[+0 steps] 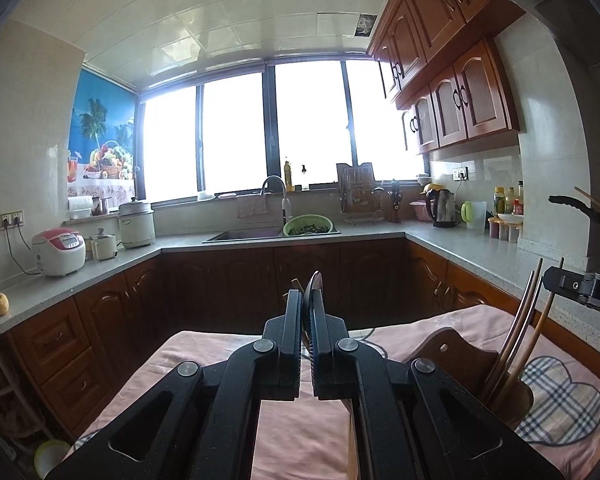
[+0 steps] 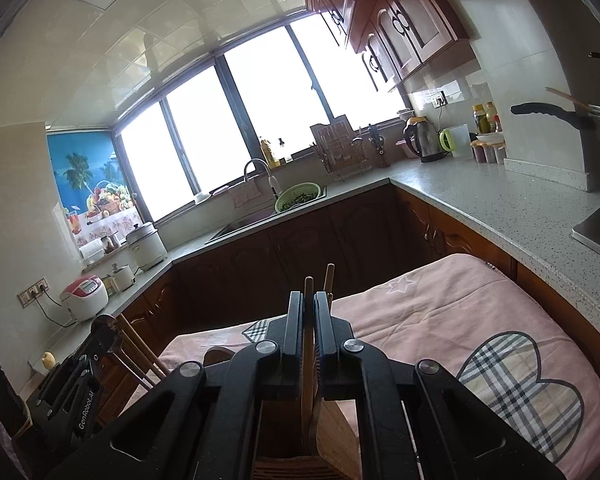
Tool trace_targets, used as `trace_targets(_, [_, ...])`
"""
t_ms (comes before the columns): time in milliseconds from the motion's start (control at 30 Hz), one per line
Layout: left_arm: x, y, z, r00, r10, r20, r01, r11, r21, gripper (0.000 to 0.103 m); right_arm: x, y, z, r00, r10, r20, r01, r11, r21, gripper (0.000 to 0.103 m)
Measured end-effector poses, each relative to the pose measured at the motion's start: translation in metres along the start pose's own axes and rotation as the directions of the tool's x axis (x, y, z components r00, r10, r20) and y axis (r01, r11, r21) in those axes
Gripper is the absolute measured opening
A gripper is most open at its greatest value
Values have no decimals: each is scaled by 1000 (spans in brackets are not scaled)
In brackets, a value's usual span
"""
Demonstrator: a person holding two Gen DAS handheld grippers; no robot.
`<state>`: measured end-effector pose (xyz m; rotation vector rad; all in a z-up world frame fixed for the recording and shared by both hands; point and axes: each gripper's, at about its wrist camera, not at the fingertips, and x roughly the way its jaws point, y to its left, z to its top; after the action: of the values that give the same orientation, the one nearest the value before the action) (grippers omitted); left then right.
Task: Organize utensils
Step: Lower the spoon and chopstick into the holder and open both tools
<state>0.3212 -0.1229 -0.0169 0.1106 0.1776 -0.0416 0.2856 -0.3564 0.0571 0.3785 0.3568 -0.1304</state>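
My left gripper [image 1: 307, 308] is shut on a metal spoon [image 1: 313, 286] and a wooden chopstick [image 1: 296, 283], held upright above the pink cloth [image 1: 300, 432]. A wooden utensil holder [image 1: 452, 350] stands to its right with several chopsticks [image 1: 534, 312] leaning in it. My right gripper [image 2: 308, 312] is shut on wooden chopsticks [image 2: 309, 286] that stand in the holder [image 2: 332, 436] right below it. The left gripper with its spoon shows in the right wrist view [image 2: 104, 330] at the lower left.
The pink cloth with a plaid heart [image 2: 520, 396] covers the table. A grey counter [image 1: 480, 252] runs around the kitchen with a sink [image 1: 244, 235], green colander [image 1: 308, 226], rice cookers [image 1: 60, 246], kettle [image 1: 440, 208] and a pan handle [image 1: 572, 203].
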Motion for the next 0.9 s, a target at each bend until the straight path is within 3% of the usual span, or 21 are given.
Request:
trace_targets(133, [-2, -10, -7, 999, -36, 1, 36, 999, 39, 2, -1, 0, 0, 1000, 2, 4, -2, 1000, 1, 5])
trace_targets(400, [12, 6, -13, 992, -95, -78, 96, 995, 8, 2, -1, 0, 0, 1000, 0, 4, 0, 1000, 0, 5])
trace_targets(900, [36, 26, 26, 973, -143, -181, 146, 989, 4, 3, 0, -1, -1, 1000, -2, -1, 2, 1000, 3, 5])
